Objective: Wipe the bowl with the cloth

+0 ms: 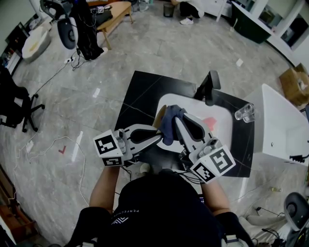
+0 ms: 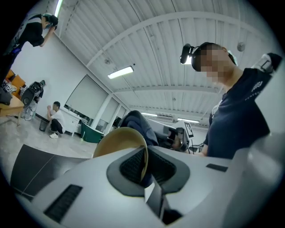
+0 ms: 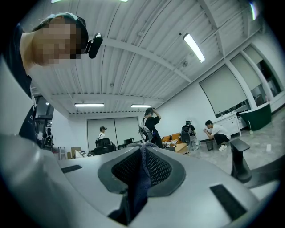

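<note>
Left gripper point(image 2: 145, 164) clenched on bowl point(image 2: 118, 139) rim; right gripper point(image 3: 143, 156) pinching cloth point(image 3: 137, 191). Hold bowl steady (thin-rim grip may slip), sweep cloth round inner wall.

Glossy grey marble floor point(image 1: 159, 48) spreads beyond the fingers point(image 1: 181, 128) — a wooden bench point(image 1: 116, 14) far ahead of them, a black office chair point(image 1: 17, 106) well to their left, a white table point(image 1: 285, 120) to their right. Overhead, a ribbed ceiling point(image 2: 156, 44) carries strip lights point(image 2: 120, 72).

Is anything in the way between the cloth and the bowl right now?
Nothing visible. The right tool holds the cloth right at the bowl, which the left tool grips by its rim.
</note>
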A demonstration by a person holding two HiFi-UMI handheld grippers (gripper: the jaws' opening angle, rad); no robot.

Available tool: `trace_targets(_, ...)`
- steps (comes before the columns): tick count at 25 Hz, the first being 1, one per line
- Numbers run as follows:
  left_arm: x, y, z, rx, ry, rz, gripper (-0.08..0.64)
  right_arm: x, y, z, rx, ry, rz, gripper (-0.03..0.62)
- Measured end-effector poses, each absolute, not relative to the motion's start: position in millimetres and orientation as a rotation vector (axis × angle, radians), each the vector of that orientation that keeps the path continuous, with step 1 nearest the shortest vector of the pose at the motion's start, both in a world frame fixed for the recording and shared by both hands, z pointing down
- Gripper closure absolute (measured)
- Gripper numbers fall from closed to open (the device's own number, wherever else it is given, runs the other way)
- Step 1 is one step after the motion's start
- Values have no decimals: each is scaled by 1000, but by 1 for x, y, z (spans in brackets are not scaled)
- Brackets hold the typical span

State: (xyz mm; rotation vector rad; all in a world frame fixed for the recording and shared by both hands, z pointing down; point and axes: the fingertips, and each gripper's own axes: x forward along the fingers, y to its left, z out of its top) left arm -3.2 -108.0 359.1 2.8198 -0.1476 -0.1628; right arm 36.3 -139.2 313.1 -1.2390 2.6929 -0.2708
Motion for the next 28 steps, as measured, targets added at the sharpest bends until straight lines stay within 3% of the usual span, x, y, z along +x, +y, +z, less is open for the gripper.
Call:
trace_targets(16,-17,-75,328,2804,218,-302,540,58,-148,320,-1274,2655,-331,534)
trace_targets(28,-35,-77,284,2669,330,-686,540,53,-149,338,-1265,2655,-418,535)
